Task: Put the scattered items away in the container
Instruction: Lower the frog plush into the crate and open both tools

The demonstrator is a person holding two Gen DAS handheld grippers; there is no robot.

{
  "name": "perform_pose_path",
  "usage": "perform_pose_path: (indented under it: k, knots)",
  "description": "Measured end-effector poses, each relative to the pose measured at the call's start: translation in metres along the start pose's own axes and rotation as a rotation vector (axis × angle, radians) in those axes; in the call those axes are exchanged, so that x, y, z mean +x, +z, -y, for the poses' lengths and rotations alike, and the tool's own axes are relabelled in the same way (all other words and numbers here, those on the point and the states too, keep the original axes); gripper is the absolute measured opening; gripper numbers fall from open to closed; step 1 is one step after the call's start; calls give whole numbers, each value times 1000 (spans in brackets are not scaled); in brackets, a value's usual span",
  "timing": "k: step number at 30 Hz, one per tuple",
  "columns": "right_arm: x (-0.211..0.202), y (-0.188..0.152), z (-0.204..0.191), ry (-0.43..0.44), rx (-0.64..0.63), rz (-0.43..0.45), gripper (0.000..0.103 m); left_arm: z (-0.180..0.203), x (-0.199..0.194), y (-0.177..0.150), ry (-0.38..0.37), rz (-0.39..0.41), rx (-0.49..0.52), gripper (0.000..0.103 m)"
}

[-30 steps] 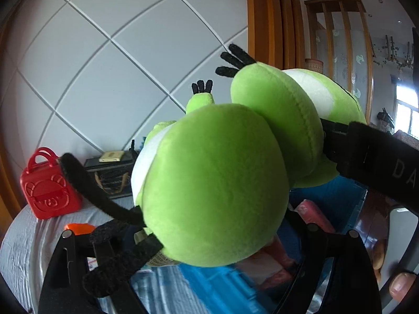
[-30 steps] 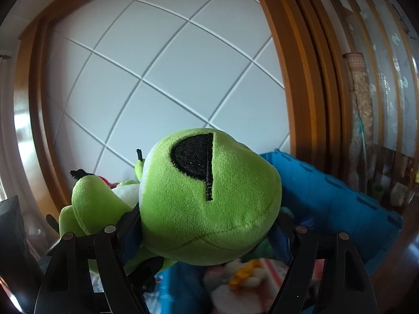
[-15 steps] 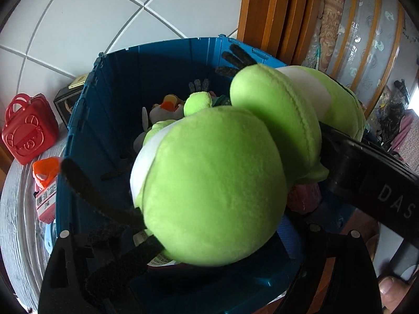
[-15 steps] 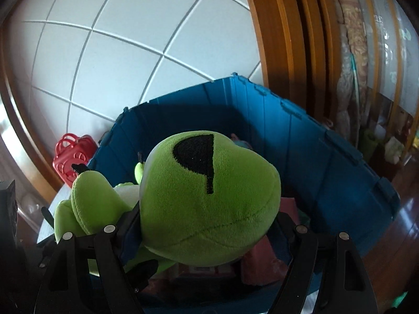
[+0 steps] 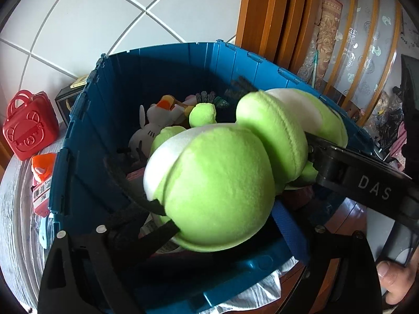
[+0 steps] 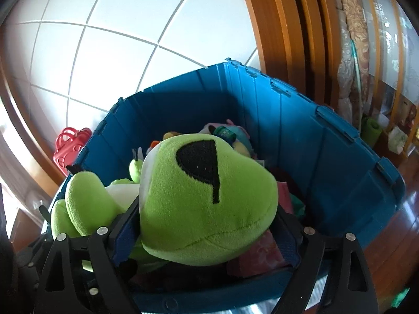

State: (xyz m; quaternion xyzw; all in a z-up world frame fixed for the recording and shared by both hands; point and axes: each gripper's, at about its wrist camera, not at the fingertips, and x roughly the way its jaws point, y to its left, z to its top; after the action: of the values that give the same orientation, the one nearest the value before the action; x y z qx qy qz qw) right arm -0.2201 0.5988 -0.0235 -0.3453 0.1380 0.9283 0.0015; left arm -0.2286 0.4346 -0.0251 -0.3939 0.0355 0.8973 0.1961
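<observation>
A big green plush frog [image 5: 220, 183] with white patches and black limbs is held by both grippers over the open blue bin [image 5: 167, 60]. My left gripper [image 5: 209, 225] is shut on its rounded body. My right gripper [image 6: 207, 225] is shut on its head [image 6: 209, 196], which has a black embroidered eye. The right gripper's black arm [image 5: 366, 183] shows at the right of the left wrist view. The bin [image 6: 301, 130] holds several soft toys, among them a white plush [image 5: 149, 128].
A red toy case [image 5: 28, 125] and an orange-topped package [image 5: 42, 180] stand on the grey surface left of the bin. A dark box [image 5: 65, 96] sits behind them. A tiled wall and wooden door frame [image 6: 282, 26] rise behind the bin.
Both grippers have tilted down and carried the frog over the bin. The bin's inside and its toys have come into view and the frog sits lower.
</observation>
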Motion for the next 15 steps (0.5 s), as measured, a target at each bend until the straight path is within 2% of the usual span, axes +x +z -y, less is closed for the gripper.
perform_pose_path:
  k: [1, 2, 3, 4, 15]
  knots:
    - [-2, 0, 1, -6, 2, 5, 96, 5, -3, 1, 23, 28, 13, 95]
    - [-6, -2, 1, -7, 3, 15, 102, 9, -9, 0, 44, 58, 28, 96]
    - [-10, -3, 2, -6, 4, 26, 103, 10, -15, -1, 54, 81, 37, 102]
    - [-14, -3, 3, -5, 4, 35, 103, 11, -20, -3, 55, 99, 40, 103]
    - [-51, -18, -9, -11, -28, 101, 103, 4, -66, -28, 52, 199, 34, 103]
